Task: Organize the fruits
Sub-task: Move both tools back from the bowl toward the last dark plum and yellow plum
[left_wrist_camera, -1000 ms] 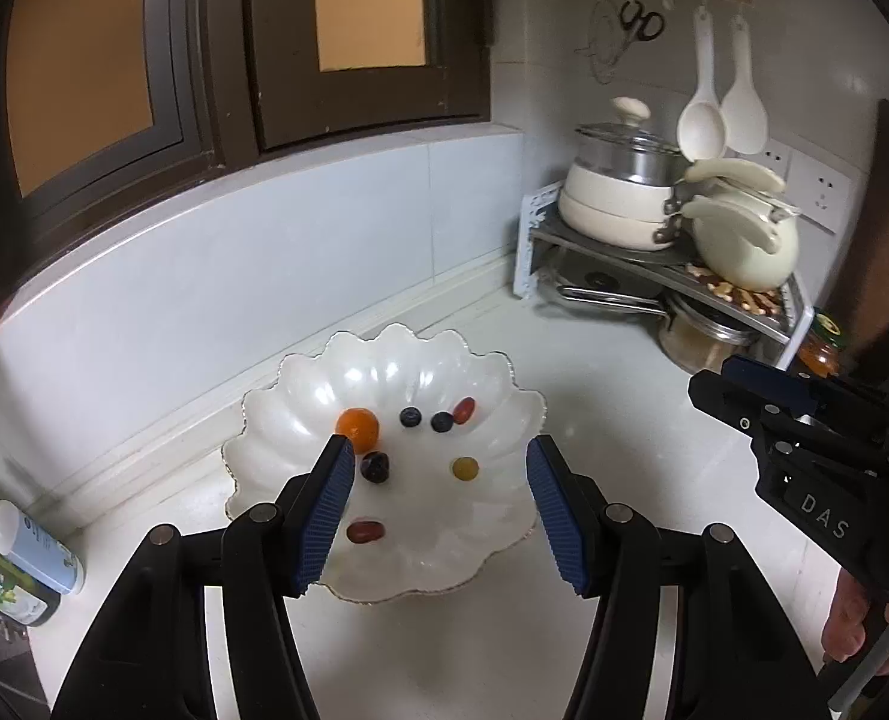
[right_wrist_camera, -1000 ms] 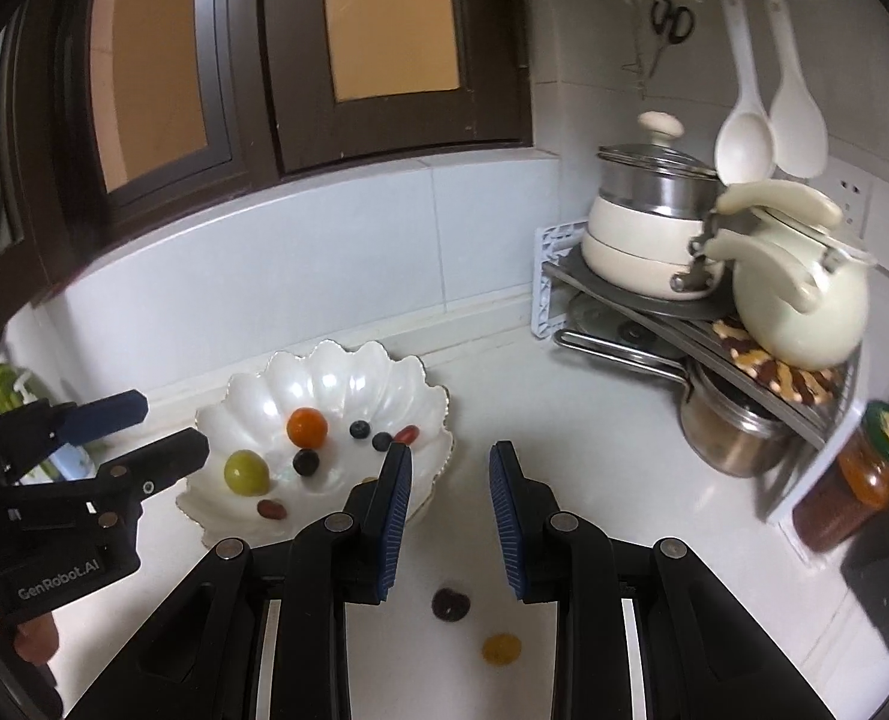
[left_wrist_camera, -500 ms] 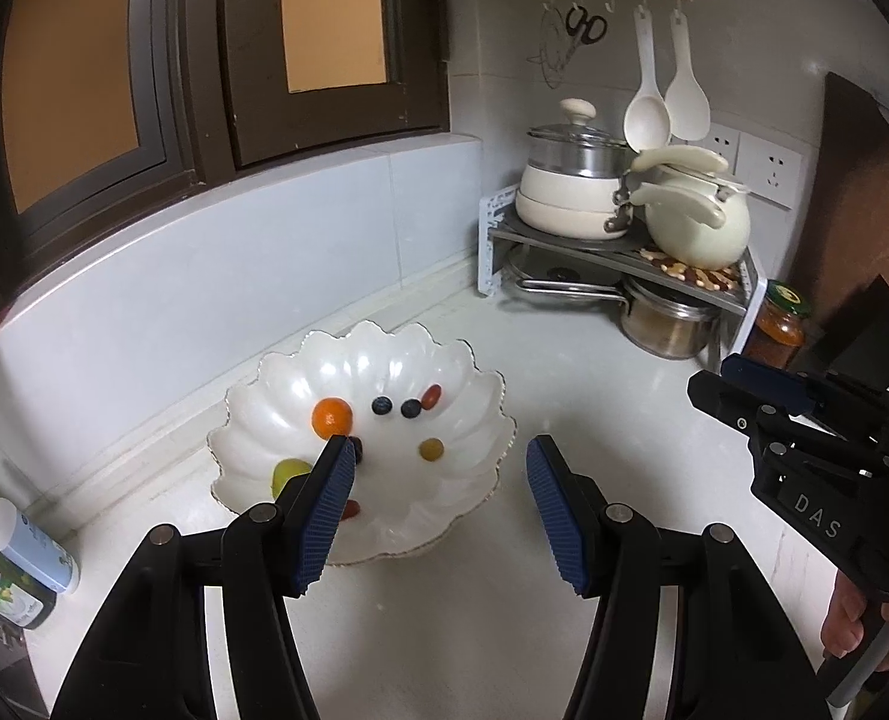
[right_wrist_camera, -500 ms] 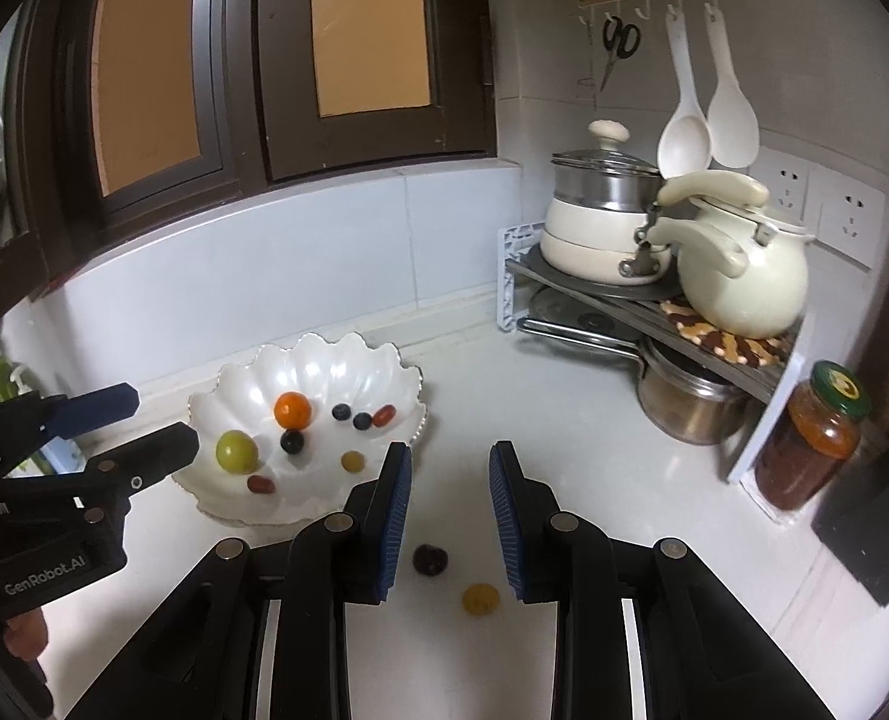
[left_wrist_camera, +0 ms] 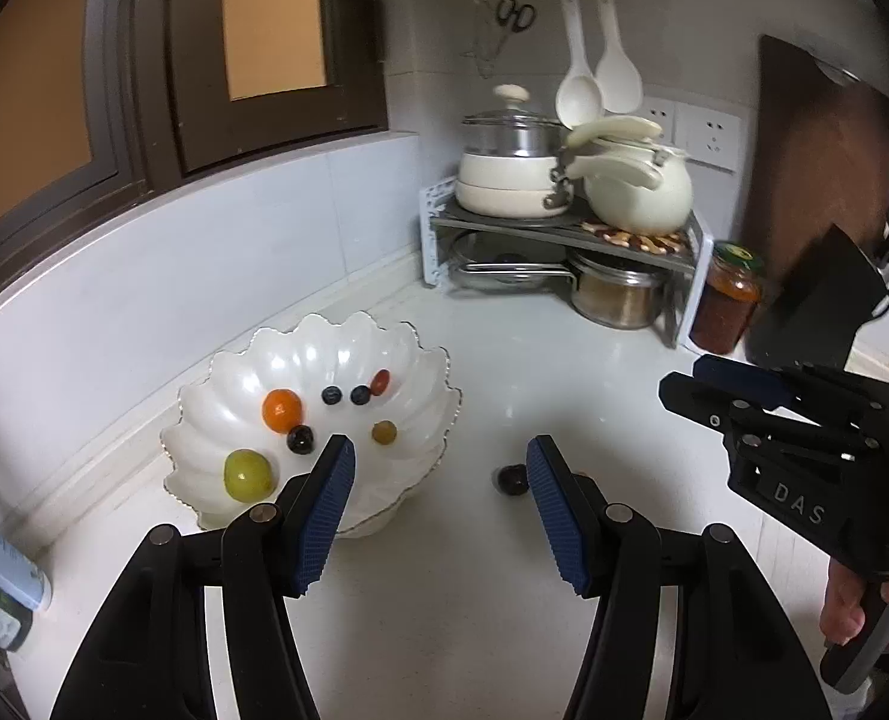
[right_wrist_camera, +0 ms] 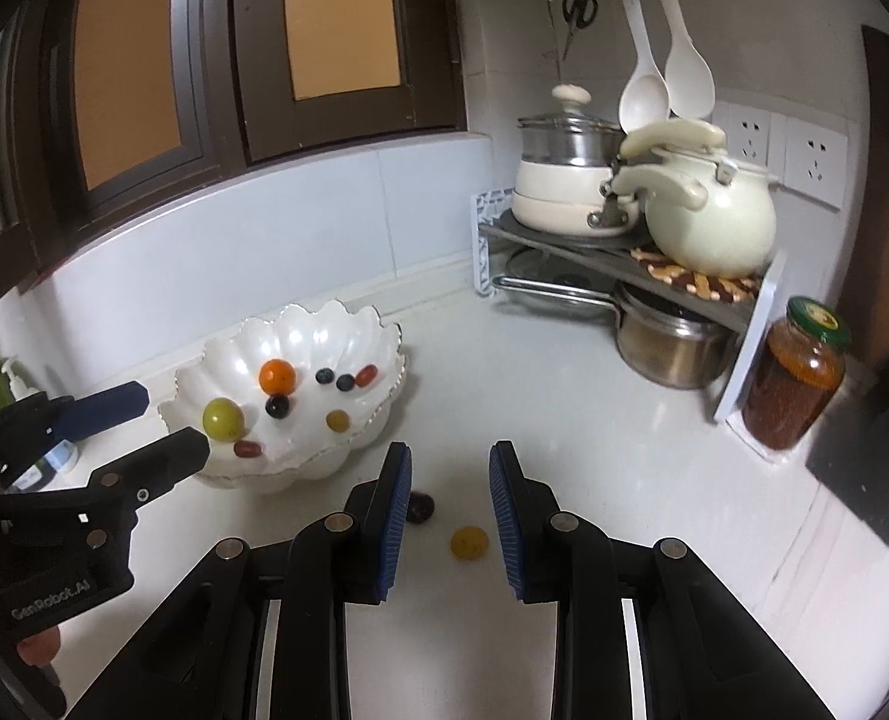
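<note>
Your left gripper (left_wrist_camera: 438,468) hangs with jaws wide apart and empty, just right of the scalloped bowl (right_wrist_camera: 300,324) holding most fruits. Your right gripper (right_wrist_camera: 449,480) is also parted, empty, above a dark grape (right_wrist_camera: 420,507) and yellow tomato (right_wrist_camera: 468,542) on the desk (right_wrist_camera: 594,420).

"DAS" on right tongs (left_wrist_camera: 738,384); "GenRobot.AI" on left tongs (right_wrist_camera: 162,426)
</note>
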`<move>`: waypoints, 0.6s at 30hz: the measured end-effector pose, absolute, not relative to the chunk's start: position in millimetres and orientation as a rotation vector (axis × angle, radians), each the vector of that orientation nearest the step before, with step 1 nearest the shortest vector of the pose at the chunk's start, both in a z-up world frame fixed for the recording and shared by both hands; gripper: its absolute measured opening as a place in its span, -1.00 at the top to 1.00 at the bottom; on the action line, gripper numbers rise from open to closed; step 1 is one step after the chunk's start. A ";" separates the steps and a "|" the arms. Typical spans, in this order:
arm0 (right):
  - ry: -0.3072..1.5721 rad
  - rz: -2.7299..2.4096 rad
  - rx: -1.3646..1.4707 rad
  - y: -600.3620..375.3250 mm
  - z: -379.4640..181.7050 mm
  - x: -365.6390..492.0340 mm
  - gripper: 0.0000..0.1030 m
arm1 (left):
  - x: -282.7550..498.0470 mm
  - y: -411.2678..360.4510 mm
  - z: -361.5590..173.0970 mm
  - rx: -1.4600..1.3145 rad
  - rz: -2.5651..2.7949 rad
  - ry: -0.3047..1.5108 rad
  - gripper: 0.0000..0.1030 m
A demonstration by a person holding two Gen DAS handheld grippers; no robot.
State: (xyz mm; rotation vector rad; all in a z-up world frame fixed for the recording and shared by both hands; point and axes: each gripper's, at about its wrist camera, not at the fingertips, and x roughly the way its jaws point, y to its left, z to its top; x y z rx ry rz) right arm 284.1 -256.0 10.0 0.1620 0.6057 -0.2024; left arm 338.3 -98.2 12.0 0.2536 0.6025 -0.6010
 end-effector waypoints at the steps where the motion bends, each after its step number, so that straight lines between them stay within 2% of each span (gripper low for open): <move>1: 0.607 -0.205 0.166 -256.6 8.2 282.9 0.45 | 337.2 -99.2 10.1 0.260 -0.607 0.601 -0.14; 4: 0.614 -0.210 0.177 -257.3 2.1 280.3 0.41 | 334.6 -100.3 4.1 0.267 -0.628 0.605 -0.14; 6: 0.617 -0.218 0.174 -256.9 -1.8 278.6 0.22 | 333.1 -100.3 -1.5 0.265 -0.647 0.609 -0.14; 18: 0.646 -0.235 0.148 -250.9 -26.0 277.3 0.22 | 331.0 -103.4 -37.1 0.281 -0.752 0.640 -0.14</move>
